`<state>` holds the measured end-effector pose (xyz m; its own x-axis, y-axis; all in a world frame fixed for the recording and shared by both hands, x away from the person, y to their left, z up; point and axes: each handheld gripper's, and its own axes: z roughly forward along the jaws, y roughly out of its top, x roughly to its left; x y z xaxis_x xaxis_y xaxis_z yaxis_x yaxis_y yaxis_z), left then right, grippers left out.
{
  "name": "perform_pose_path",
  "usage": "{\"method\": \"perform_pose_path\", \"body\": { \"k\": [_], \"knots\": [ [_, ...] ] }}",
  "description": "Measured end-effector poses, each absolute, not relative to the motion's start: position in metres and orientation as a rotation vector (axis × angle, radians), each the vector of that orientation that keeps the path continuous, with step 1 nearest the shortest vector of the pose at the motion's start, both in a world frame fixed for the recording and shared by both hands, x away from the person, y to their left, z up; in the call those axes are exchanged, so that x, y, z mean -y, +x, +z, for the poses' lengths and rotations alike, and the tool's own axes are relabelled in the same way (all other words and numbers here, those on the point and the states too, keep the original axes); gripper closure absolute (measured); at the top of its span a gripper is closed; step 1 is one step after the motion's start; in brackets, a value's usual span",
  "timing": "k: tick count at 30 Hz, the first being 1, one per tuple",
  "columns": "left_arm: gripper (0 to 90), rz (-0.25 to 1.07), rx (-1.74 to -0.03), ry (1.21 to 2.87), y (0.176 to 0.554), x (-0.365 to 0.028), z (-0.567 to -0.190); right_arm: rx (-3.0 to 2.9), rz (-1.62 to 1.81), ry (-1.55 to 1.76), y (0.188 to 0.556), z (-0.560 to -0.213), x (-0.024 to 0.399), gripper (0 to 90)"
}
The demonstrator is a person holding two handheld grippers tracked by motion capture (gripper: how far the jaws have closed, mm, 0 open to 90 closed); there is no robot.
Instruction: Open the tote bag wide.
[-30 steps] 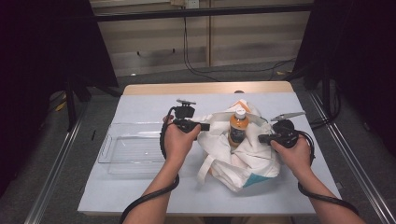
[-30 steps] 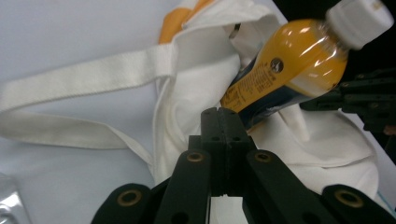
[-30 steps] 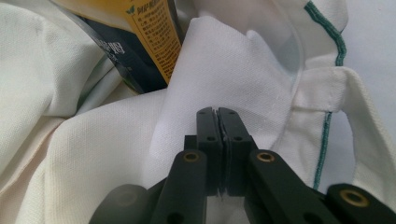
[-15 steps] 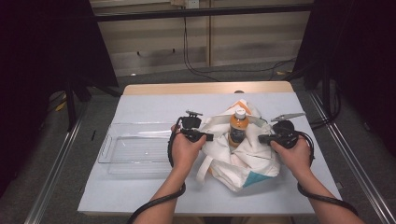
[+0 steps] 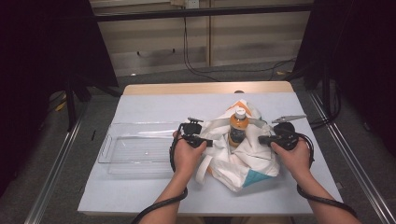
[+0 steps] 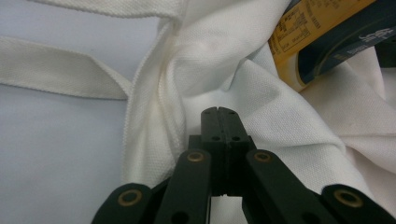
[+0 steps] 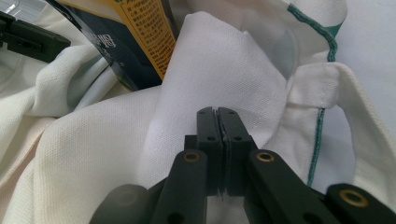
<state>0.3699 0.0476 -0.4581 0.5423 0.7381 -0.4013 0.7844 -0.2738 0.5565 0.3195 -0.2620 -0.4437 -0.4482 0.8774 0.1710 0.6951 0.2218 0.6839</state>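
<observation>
Bottle (image 5: 238, 128) and white cloth bag (image 5: 243, 156) sit together on the right half of the table (image 5: 140, 191), the bottle standing upright in the bag's open mouth with its white cap clear of the fabric and its orange and dark label showing. The bag lies crumpled around it, one teal corner near the front edge and a flat strap (image 6: 56, 70) trailing onto the pale tabletop on the left side.

Each hand holds a gripper at one side of the bag. The left gripper (image 5: 205, 141) meets the bag's left edge, pointing toward the bottle; in the left gripper view its jaws are pressed together, tip to tip, over a ridge of white fabric. A fold may be pinched between them, though the seam between the jaws looks bare from this angle, so I cannot tell for sure. The right gripper (image 5: 261, 139) comes in from the opposite side, just beside the bottle. In the right gripper view its jaws are likewise closed against each other, tips resting on a raised fold of the cloth, with the bottle's label up and to the left and a green stitched hem to the right.

A clear plastic tray (image 5: 135, 149) lies on the table to the left of the bag, just beside the left hand.
</observation>
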Motion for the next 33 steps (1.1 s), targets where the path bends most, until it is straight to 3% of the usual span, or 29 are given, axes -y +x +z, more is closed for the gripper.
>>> {"method": "perform_pose_path", "body": {
  "k": [7, 12, 22, 28, 30, 33],
  "knots": [
    [88.8, -0.098, -1.211, 2.038, 0.371, -0.05, -0.452, -2.228, 1.08, 1.474, 0.316, -0.441, 0.263, 85.3],
    [80.4, -0.127, -1.19, 2.005, 0.371, -0.05, -0.44, -2.217, 1.121, 1.463, 0.311, -0.433, 0.264, 79.5],
    [65.0, -0.08, -1.127, 2.014, 0.372, -0.049, -0.422, -2.195, 1.114, 1.445, 0.304, -0.418, 0.268, 53.4],
    [50.3, -0.072, -1.094, 2.021, 0.373, -0.049, -0.416, -2.189, 1.099, 1.47, 0.305, -0.419, 0.269, 33.2],
    [45.5, -0.051, -1.07, 2.02, 0.374, -0.049, -0.414, -2.183, 1.094, 1.462, 0.304, -0.418, 0.27, 32.0],
    [38.6, -0.05, -1.051, 2.012, 0.374, -0.048, -0.412, -2.176, 1.097, 1.458, 0.304, -0.417, 0.27, 22.6]
  ]
}}
